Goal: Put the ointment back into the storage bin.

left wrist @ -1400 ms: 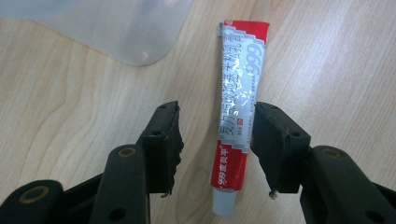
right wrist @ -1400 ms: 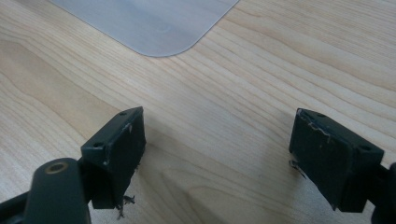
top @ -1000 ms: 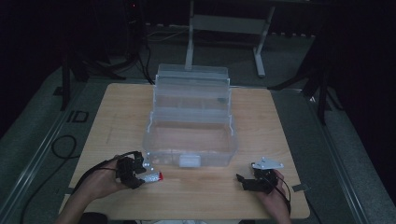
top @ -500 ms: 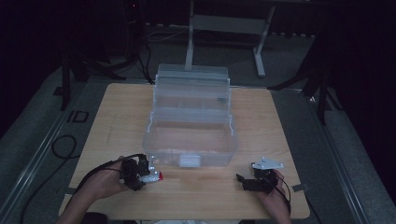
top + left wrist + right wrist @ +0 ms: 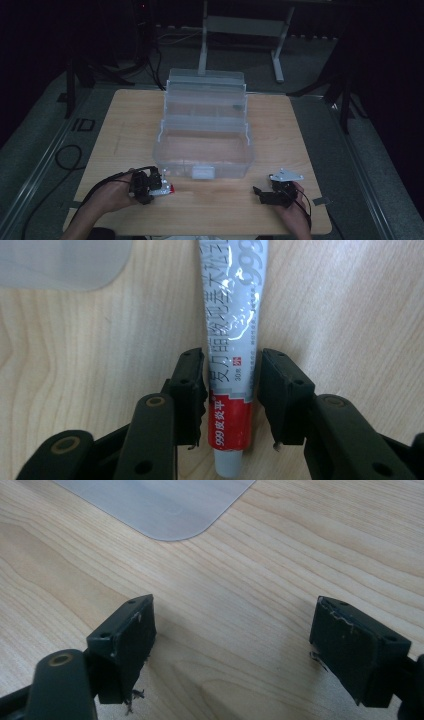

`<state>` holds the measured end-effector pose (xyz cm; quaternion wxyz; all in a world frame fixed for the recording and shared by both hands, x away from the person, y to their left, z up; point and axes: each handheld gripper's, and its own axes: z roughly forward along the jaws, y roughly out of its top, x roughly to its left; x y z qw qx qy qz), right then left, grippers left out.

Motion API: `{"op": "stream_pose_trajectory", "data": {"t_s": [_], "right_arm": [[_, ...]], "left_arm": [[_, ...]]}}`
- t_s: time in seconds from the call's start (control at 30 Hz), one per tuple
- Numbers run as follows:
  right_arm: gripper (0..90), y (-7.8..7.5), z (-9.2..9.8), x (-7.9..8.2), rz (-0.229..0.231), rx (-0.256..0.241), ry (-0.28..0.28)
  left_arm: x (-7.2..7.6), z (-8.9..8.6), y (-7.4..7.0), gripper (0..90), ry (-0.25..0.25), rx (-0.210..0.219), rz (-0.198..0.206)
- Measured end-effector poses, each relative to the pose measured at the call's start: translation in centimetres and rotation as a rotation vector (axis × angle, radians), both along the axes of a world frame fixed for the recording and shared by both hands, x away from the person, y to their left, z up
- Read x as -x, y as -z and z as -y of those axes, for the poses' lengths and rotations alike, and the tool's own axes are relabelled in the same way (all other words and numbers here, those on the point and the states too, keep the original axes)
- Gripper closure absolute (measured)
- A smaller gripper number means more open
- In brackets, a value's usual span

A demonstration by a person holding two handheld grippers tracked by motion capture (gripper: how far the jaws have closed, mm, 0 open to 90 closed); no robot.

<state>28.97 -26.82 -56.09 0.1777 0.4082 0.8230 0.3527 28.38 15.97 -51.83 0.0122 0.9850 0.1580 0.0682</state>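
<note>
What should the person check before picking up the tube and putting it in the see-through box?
1. Tube between the left claw pads: ok, one jaw on each side of its red end.
2. Left claw clamped tight on the tube: cannot tell; the left pad looks to be touching, a thin gap shows on the right.
3. Tube lying flat on the table: ok.
4. Clear box open to take it: ok, its trays are folded back and the bottom bin looks uncovered.
5. Right claw out of the way: ok, open and empty beside the box corner.
6. Path from tube to box: ok, bare wood between them.
</note>
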Motion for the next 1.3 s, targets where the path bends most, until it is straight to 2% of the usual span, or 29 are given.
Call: {"op": "stream_pose_trajectory", "data": {"t_s": [0.1,0.5,0.83,1.1,1.3], "right_arm": [[18.2,0.0,0.0,0.0,0.000,0.000,0.000],[18.2,0.0,0.0,0.0,0.000,0.000,0.000],[18.2,0.0,0.0,0.0,0.000,0.000,0.000],[18.2,0.0,0.0,0.0,0.001,0.000,0.000],[18.2,0.0,0.0,0.0,0.001,0.000,0.000]], "left_arm": [[0.0,0.0,0.1,62.6,0.002,-0.010,-0.004],[-0.3,-0.2,0.1,69.2,-0.008,0.003,-0.032],[-0.1,-0.3,0.1,70.8,0.006,0.000,-0.036],[0.0,-0.6,-0.3,70.9,0.006,0.001,-0.034],[0.0,-0.9,-1.1,70.9,0.006,0.019,-0.034]]}}
